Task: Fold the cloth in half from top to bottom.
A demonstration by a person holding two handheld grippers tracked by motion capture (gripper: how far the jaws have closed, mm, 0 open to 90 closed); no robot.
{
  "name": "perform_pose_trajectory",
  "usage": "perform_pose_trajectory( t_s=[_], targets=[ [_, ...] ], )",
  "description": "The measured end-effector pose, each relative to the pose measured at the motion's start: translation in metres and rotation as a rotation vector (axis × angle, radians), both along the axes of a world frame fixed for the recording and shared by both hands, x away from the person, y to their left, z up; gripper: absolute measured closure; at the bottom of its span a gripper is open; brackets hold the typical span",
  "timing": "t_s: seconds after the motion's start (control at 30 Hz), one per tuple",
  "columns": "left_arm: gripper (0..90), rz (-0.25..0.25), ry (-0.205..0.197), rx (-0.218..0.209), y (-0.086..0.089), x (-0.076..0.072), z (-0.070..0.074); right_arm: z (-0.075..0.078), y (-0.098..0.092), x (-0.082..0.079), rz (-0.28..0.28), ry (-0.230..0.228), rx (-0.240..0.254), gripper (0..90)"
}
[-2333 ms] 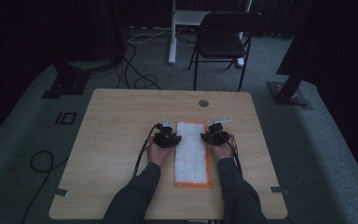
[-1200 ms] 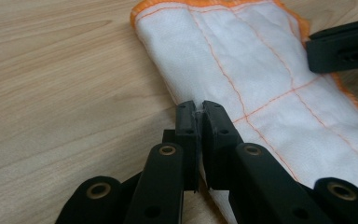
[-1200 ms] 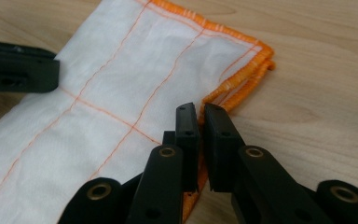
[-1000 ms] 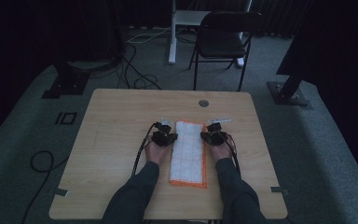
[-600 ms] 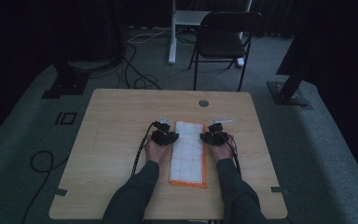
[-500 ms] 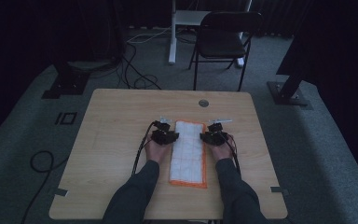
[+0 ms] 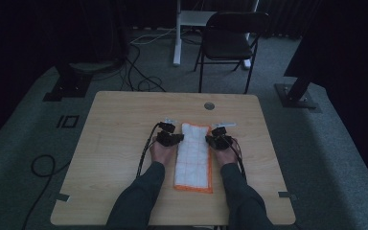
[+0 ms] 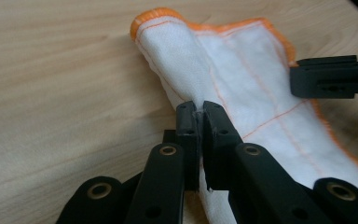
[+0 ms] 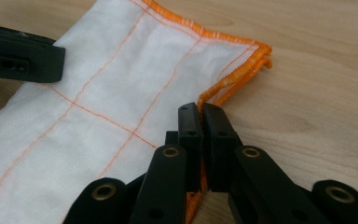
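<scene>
A folded white cloth (image 7: 193, 158) with orange trim was laid lengthwise on the table (image 7: 115, 139), between the two hands. The left gripper (image 8: 199, 122) was clamped on the cloth's left edge near the far end; the right gripper (image 9: 199, 122) was clamped on the orange hem of the right edge. Both sets of jaws had just been closing, with fabric pinched between them. Step judged: far end gripped for another fold. Next, an even lift of both sides and a carry toward the near end were called for. Against the earliest frame, the cloth was narrower.
</scene>
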State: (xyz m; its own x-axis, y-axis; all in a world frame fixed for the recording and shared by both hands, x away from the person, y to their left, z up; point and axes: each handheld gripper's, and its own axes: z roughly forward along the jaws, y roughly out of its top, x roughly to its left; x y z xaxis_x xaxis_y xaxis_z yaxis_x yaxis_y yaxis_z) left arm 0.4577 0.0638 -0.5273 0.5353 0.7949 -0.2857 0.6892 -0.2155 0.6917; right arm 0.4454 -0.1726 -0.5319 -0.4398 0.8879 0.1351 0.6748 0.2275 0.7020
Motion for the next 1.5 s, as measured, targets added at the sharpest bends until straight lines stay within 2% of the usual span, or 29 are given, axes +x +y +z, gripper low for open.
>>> perform_pose_trajectory(
  t_s=[0.3,0.47,0.53,0.77,1.0,1.2,1.33,1.5],
  targets=[
    [86.5,-0.034,-0.035,-0.026,0.008,-0.013,0.018,0.018,-0.005,-0.014,0.03,-0.049,0.055,87.4],
    [86.4,-0.057,-0.048,-0.034,0.012,-0.021,0.024,0.025,-0.008,-0.023,0.049,-0.055,0.084,87.3],
    [86.3,-0.071,-0.058,-0.038,0.015,-0.029,0.027,0.029,-0.009,-0.03,0.064,-0.053,0.109,87.3],
    [86.4,-0.109,-0.075,-0.052,0.022,-0.053,0.032,0.036,-0.01,-0.05,0.104,-0.067,0.11,87.3],
    [86.3,-0.134,-0.068,-0.058,0.026,-0.077,0.029,0.037,-0.01,-0.071,0.146,-0.07,0.1,87.2],
    [86.3,-0.146,-0.061,-0.041,0.028,-0.093,0.028,0.039,-0.01,-0.088,0.178,-0.067,0.098,87.2],
    [86.3,-0.161,-0.032,-0.028,0.028,-0.102,0.019,0.031,-0.009,-0.099,0.199,-0.043,0.078,87.1],
    [85.9,-0.164,-0.015,-0.016,0.028,-0.112,0.009,0.015,-0.009,-0.108,0.198,0.002,0.077,86.7]
  ],
)
